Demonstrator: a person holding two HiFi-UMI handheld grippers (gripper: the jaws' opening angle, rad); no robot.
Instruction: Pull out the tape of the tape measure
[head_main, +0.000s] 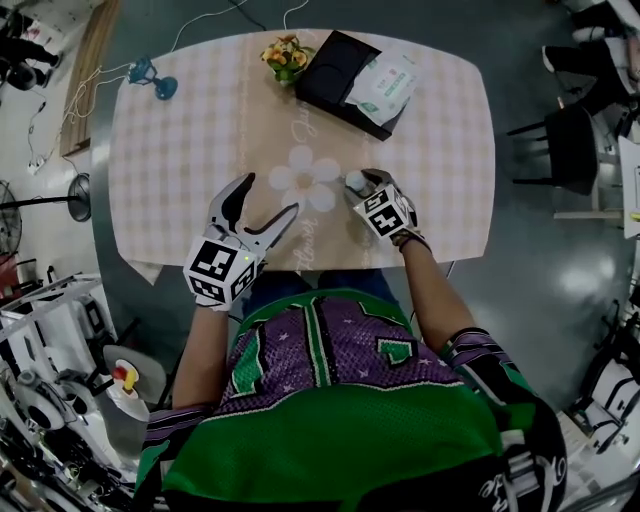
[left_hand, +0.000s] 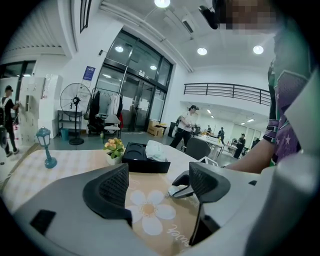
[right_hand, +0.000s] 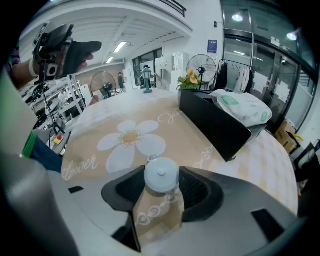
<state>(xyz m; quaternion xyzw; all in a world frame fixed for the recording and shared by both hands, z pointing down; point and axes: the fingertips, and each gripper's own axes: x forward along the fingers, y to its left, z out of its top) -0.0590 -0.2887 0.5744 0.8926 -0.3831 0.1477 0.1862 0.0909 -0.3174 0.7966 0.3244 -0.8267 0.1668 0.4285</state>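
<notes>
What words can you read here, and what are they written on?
"flower": curly writing on the tablecloth.
Tablecloth's other curly words: cannot be made out.
Packet on the black box: print too small to read.
Blue wall sign: too blurred to read.

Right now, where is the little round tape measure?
The tape measure sits on the table, gripped between the jaws of the right gripper, just right of the white flower print in the head view.
</notes>
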